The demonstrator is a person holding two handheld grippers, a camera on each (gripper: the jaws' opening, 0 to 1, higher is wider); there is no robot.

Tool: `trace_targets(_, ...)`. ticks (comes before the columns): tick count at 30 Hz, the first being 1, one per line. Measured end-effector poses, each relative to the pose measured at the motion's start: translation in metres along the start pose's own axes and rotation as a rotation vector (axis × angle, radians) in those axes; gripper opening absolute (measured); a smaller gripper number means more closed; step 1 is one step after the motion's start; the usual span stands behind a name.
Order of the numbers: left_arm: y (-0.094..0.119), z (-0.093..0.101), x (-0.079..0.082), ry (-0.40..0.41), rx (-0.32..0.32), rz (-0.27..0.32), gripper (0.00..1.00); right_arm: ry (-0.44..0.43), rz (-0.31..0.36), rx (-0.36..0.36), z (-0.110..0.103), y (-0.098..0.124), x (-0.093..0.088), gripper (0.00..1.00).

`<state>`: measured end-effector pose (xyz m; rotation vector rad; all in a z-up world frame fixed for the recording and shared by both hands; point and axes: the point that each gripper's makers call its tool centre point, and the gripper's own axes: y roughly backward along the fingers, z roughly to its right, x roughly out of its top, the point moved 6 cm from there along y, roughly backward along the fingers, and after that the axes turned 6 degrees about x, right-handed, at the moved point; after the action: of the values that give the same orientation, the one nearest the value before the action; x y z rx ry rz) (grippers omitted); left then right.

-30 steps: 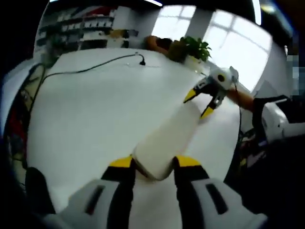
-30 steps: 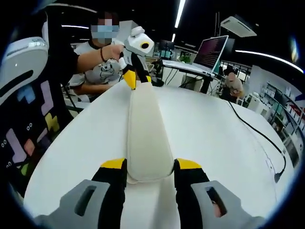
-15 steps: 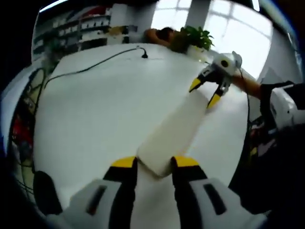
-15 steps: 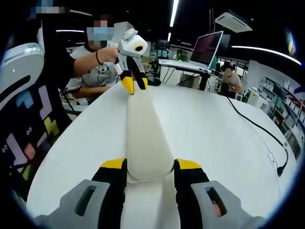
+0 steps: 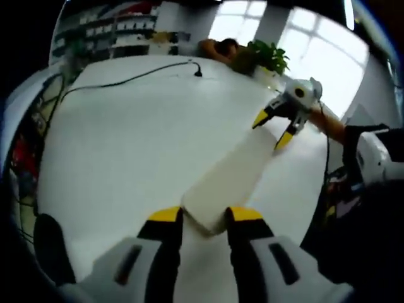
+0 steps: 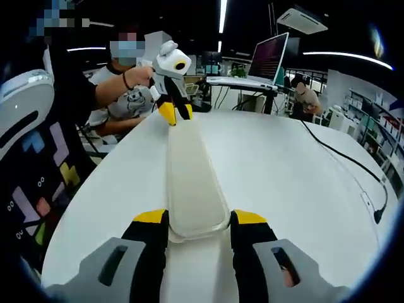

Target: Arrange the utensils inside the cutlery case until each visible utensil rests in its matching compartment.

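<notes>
In the right gripper view the right gripper [image 6: 199, 222] stands nearest, its yellow-tipped jaws set narrowly against the two sides of the near end of the long cream cutlery case [image 6: 192, 180], which lies closed on the white table [image 6: 284, 183] and runs straight away from the camera. At the case's far end the left gripper [image 6: 175, 114] points down at it, its yellow tips close together at or just over the end; whether they pinch it is hard to tell from here. A person's hand [image 6: 140, 76] holds that gripper, and farther off a laptop [image 6: 269, 58] stands open on a desk. In the left gripper view the left gripper [image 5: 198, 216] has its jaws tight on either side of the near corner of the cutlery case [image 5: 230, 181], which stretches diagonally up to the right. Past its far end the right gripper [image 5: 273, 130] shows with its tips spread either side of the case. A black cable [image 5: 126, 80] crosses the far table, and beyond it a potted plant [image 5: 270, 59] sits by bright windows.
</notes>
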<state>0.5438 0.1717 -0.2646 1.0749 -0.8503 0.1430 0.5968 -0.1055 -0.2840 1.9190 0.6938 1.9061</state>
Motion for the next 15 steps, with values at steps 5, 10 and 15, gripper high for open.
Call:
trace_targets(5,-0.001,0.002,0.0,-0.003,0.003,-0.004,0.29,0.005,-0.021,-0.006,0.0,0.001,0.001,0.4)
trace_targets(10,-0.003,0.005,0.001,-0.006,-0.003,0.001,0.29,0.019,-0.058,-0.038,-0.001,0.008,0.003,0.42)
trace_targets(15,-0.005,0.006,0.002,-0.006,-0.008,0.007,0.29,0.04,-0.078,-0.056,-0.005,0.019,0.012,0.41)
